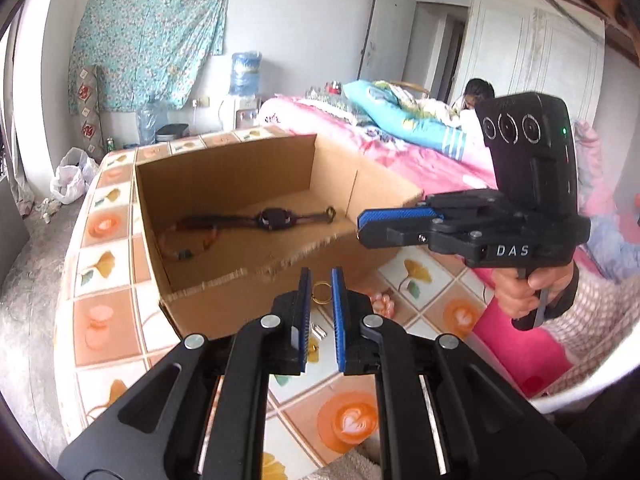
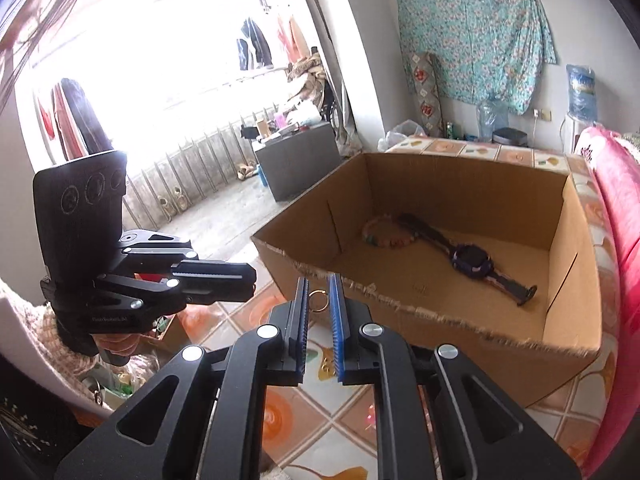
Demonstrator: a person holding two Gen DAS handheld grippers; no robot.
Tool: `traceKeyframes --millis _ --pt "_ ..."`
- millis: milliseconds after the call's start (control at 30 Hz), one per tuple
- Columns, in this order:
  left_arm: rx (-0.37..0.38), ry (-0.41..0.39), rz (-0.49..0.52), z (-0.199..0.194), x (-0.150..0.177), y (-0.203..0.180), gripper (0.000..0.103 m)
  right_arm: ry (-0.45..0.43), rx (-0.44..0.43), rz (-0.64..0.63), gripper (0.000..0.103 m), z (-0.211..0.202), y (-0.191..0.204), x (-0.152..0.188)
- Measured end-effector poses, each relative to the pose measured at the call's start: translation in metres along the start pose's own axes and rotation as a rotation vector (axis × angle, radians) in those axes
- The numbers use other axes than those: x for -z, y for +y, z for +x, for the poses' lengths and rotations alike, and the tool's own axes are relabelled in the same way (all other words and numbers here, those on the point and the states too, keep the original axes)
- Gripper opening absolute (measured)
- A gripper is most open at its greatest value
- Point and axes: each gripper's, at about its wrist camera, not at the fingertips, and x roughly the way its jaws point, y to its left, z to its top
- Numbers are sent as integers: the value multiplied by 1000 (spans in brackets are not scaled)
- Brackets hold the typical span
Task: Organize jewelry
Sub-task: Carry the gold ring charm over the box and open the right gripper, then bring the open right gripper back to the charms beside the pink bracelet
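home bedroom | pink-quilted bed point(image 1: 420, 160) | water dispenser point(image 1: 242, 92) | hanging laundry point(image 2: 256, 44)

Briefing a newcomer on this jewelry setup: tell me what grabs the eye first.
A torn-edged cardboard box sits on the patterned tabletop, holding a dark watch and a beaded bracelet. Just before its front wall lies a gold ring, framed by the open left claw.

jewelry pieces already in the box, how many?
2. A watch lies mid-floor of the box; a bead bracelet lies at its strap end, near the far left corner. The near wall may hide more.
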Motion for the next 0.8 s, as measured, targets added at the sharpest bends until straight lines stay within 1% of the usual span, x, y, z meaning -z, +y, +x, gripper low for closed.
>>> traceKeyframes --millis 33,100,200,267,333,400,467,533,600,800 --pt "-8 -3 -9 4 -9 4 9 -7 19 -1 11 0 -3 -7" --pt "-35 24 -33 20 -23 16 9 16 56 15 11 9 -15 -18" --pt "-41 113 -105 56 -37 38 9 100 95 97 11 33 -41 -31" --pt "-64 169 -130 75 -42 53 9 153 116 160 11 50 -59 -37" --pt "-71 199 -133 89 -44 58 9 206 126 199 11 65 -74 -41" --pt "-75 221 -134 103 -48 62 9 230 132 245 11 75 -85 -43" --pt "-99 237 -144 110 -49 67 10 236 134 266 12 80 -92 -45" --pt "-99 233 -155 113 -51 70 10 233 141 273 12 80 -97 -46" --pt "-117 222 -163 114 -52 71 11 222 144 275 12 76 -96 -46" --pt "-109 189 -194 115 -57 77 11 199 155 287 12 66 -101 -49"
